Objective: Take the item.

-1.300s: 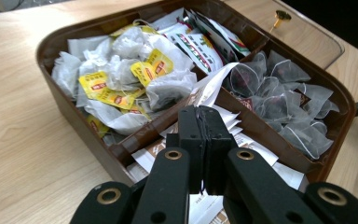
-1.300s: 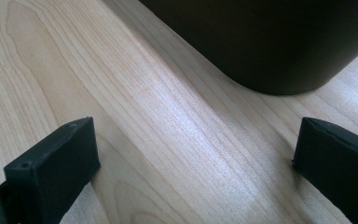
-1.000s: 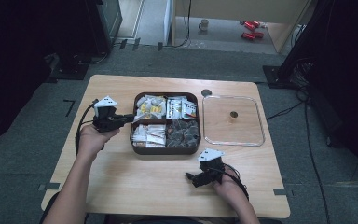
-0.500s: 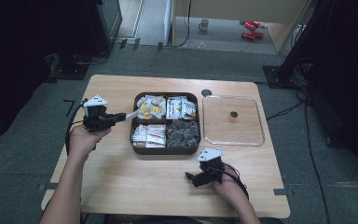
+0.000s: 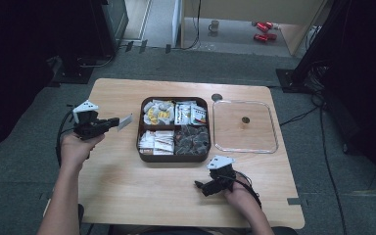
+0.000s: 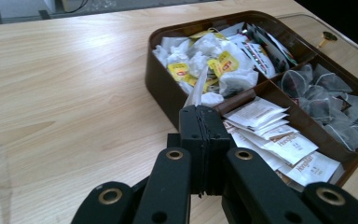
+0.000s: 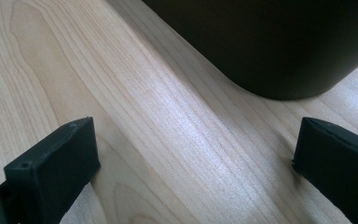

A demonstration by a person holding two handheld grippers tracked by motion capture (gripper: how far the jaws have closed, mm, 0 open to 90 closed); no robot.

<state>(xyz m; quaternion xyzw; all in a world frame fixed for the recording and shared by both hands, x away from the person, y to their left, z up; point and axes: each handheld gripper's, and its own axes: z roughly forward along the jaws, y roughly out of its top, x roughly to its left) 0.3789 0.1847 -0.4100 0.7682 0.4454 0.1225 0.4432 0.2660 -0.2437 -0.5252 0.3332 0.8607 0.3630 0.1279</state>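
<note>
My left hand-held gripper (image 5: 113, 122) pinched a white sachet (image 5: 125, 122) edge-on above the table (image 5: 127, 196), left of the brown box (image 5: 175, 157); its print was unreadable. My right hand-held gripper (image 5: 201, 186) rested wide open near the box's corner, its jaws cut off by the frame.

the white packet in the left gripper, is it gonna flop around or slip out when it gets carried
The white packet looks thin and flat, so probably very light and a little bendy, yet it sticks out straight from the left gripper without drooping. Only its edge sits between the shut jaws, so a quick swing might work it loose. Probably not fragile.
</note>
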